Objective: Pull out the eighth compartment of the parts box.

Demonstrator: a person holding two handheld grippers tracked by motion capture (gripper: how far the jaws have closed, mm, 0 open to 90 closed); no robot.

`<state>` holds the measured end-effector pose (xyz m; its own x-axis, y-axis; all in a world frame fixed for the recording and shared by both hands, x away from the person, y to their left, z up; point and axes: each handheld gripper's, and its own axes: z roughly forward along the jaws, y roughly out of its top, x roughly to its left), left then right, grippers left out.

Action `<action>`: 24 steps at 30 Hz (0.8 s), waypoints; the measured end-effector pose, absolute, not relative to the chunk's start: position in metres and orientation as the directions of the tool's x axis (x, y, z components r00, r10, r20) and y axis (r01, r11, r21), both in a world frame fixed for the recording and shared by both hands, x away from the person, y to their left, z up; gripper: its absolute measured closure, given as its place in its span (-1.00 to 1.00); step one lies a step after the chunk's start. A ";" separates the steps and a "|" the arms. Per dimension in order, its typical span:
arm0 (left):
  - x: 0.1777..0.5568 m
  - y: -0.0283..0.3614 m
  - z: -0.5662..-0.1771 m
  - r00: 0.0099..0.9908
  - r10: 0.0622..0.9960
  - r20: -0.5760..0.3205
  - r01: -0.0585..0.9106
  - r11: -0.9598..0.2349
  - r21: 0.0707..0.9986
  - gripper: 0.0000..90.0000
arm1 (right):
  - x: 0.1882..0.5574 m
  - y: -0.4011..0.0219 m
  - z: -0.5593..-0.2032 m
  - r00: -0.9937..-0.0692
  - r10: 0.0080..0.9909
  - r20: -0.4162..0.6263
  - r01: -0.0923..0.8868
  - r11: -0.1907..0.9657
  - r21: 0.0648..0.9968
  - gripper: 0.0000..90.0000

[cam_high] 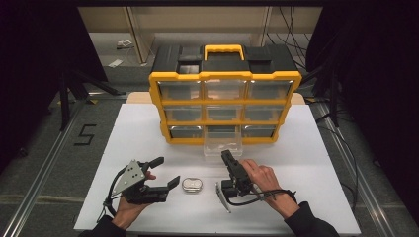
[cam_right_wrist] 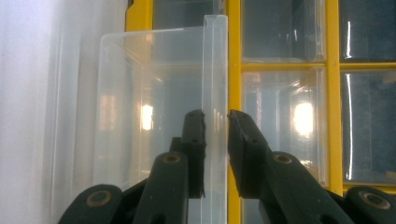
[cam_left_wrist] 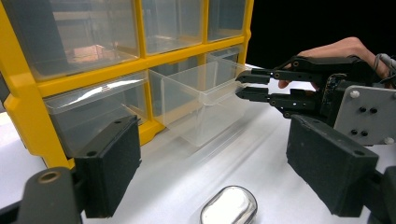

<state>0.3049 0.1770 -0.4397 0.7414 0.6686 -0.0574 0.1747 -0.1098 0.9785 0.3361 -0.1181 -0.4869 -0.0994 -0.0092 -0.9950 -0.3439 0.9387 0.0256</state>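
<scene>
A yellow-framed organizer (cam_high: 225, 101) (cam_left_wrist: 28, 116) (cam_right_wrist: 331, 65) with clear drawers stands at the back of the white table. Its bottom middle drawer (cam_high: 223, 143) (cam_left_wrist: 201, 107) (cam_right_wrist: 154, 93) is pulled out toward me. My right gripper (cam_high: 226, 155) (cam_left_wrist: 243, 85) (cam_right_wrist: 215, 121) reaches that drawer's front wall, one jaw inside and one outside, shut on the rim. A shiny silver oval tin (cam_high: 191, 184) (cam_left_wrist: 229, 206) lies on the table between my hands. My left gripper (cam_high: 167, 171) (cam_left_wrist: 219, 172) is open just left of the tin, with nothing between its jaws.
The white table top (cam_high: 306, 163) has free room to the right of the organizer and along the front edge. A floor marking "5" (cam_high: 85, 134) lies off the table's left side. Cables hang at the back right (cam_high: 296, 29).
</scene>
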 end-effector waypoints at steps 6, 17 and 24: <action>0.305 0.177 -0.439 0.742 0.668 -0.059 0.175 -0.107 0.979 -0.61 | 0.336 -0.119 -0.486 -0.095 -0.020 -0.995 -0.350 0.937 0.015 0.73; 0.305 0.177 -0.439 0.742 0.668 -0.060 0.175 -0.108 0.979 -0.61 | 0.335 -0.121 -0.485 -0.108 -0.008 -0.994 -0.342 0.939 0.030 0.70; 0.305 0.178 -0.439 0.742 0.667 -0.059 0.174 -0.107 0.979 -0.61 | 0.332 -0.122 -0.482 -0.170 0.031 -0.985 -0.329 0.940 0.087 0.39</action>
<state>0.3047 0.1775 -0.4392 0.7423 0.6675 -0.0590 0.1740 -0.1070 0.9789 0.3320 -0.1221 -0.4819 -0.1703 0.0314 -0.9849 -0.3289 0.9404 0.0868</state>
